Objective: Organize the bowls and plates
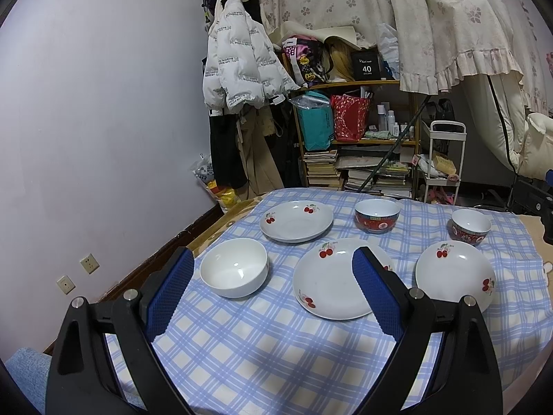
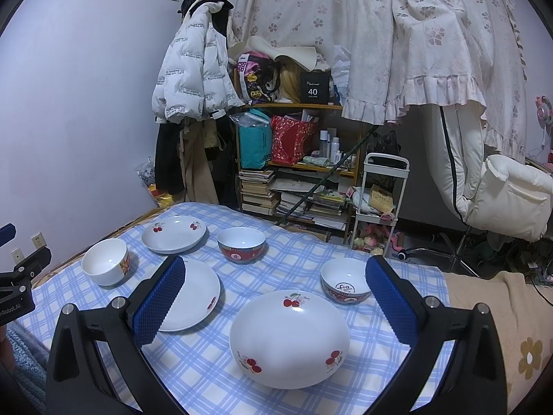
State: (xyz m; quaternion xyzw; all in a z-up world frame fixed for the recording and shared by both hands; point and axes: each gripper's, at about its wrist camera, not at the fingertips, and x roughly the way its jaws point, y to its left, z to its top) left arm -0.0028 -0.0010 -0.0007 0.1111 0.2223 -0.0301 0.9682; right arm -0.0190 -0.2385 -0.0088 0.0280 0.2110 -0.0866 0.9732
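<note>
**Six pieces of crockery on a checked cloth, both grippers empty**

Blue-and-white checked cloth (image 1: 262, 356) covers the tabletop in a cluttered bedroom; behind it stand a wooden shelf unit (image 1: 359, 131) with bags, bottles and stacked books, a white puffer jacket (image 1: 242, 65) hung at the wall, and a floral curtain (image 1: 432, 17).

Items on the cloth, all apart from one another:
- Plain white bowl (image 1: 234, 267), near-left, upright. The right wrist view shows a coloured band on its outer side.
- Cherry-print plate, far (image 1: 296, 220), behind the white bowl and to its right.
- Cherry-print plate, centre (image 1: 331, 280), the largest in the left wrist view, partly hidden by a blue finger pad.
- Cherry-print plate, right (image 2: 289, 339), deep, directly ahead of the right hand-held gripper.
- Red-patterned bowl, far (image 1: 377, 215), white inside, beside the far plate.
- Red-patterned bowl, right (image 2: 345, 285), just behind the right plate; a printed mark shows inside it.

Left hand-held gripper (image 1: 273, 269): jaws spread wide, holding nothing, hovering above the cloth with the white bowl and centre plate between its fingers' lines.

Right hand-held gripper (image 2: 276, 280): jaws spread wide, holding nothing, raised over the near edge, framing the right plate.
</note>
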